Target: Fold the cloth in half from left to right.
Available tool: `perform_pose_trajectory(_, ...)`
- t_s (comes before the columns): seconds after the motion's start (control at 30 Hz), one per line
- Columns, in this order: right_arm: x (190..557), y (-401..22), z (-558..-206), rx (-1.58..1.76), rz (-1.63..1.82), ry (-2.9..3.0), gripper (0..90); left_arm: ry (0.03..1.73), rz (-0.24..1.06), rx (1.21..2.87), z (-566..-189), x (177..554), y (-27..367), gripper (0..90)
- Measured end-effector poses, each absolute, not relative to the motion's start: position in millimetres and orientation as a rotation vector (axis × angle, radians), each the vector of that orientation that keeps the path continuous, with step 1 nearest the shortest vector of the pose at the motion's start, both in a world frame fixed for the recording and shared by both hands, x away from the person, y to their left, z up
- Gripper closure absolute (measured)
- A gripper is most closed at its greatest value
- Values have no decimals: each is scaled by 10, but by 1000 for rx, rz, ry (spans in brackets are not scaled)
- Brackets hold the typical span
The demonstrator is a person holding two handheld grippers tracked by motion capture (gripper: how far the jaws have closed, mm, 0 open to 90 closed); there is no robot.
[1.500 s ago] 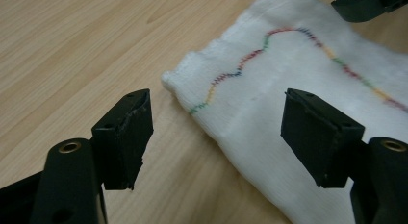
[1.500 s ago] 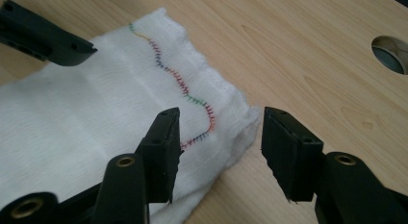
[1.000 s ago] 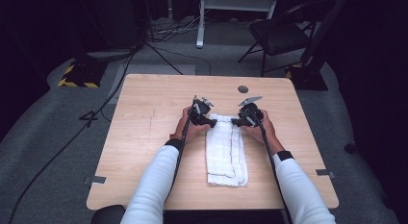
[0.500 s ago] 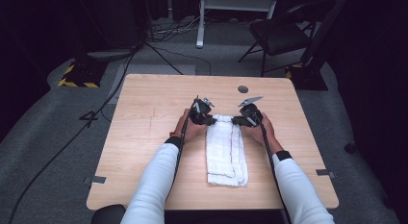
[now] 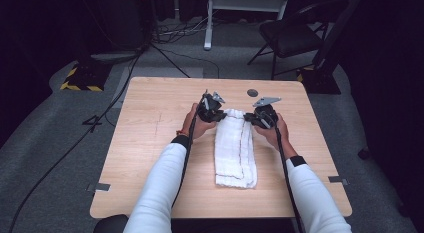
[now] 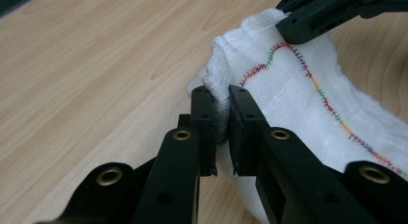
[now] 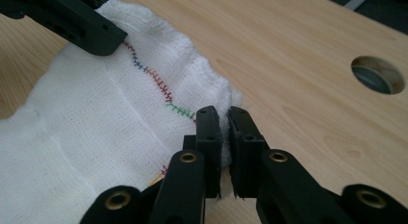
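— Two grippers, one wooden table [image 5: 150,143]: where is the white towel [image 5: 235,148]?
— Its far corners sit pinched between my pads: left gripper [image 6: 220,116] has just clamped one, right gripper [image 7: 225,132] the other; the rest trails back toward me.

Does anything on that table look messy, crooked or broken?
Nothing stands out. The white cloth lies folded in a long strip on the wooden table, its far corners pinched by the left gripper and right gripper. The round hole in the tabletop looks deliberate, not damage.
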State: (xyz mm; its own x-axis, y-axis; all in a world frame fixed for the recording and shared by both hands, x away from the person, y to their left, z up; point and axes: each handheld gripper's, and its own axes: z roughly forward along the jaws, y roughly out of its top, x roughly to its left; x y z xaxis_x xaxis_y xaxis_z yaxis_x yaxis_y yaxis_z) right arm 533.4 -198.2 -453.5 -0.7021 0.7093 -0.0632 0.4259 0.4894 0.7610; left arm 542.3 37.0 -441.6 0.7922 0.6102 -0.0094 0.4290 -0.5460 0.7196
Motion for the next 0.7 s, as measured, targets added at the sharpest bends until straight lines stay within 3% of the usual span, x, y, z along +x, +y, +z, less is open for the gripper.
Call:
perform_pose_trajectory(0.4,5279,-1959,-4243,865,1094,2319,847,716,370,2193,-4220,5390,452,820)
perform_pose_trajectory(0.7,5112,-1992,-4140,801,1144,2338,847,634,337,2164,-4155,5155,537,819)
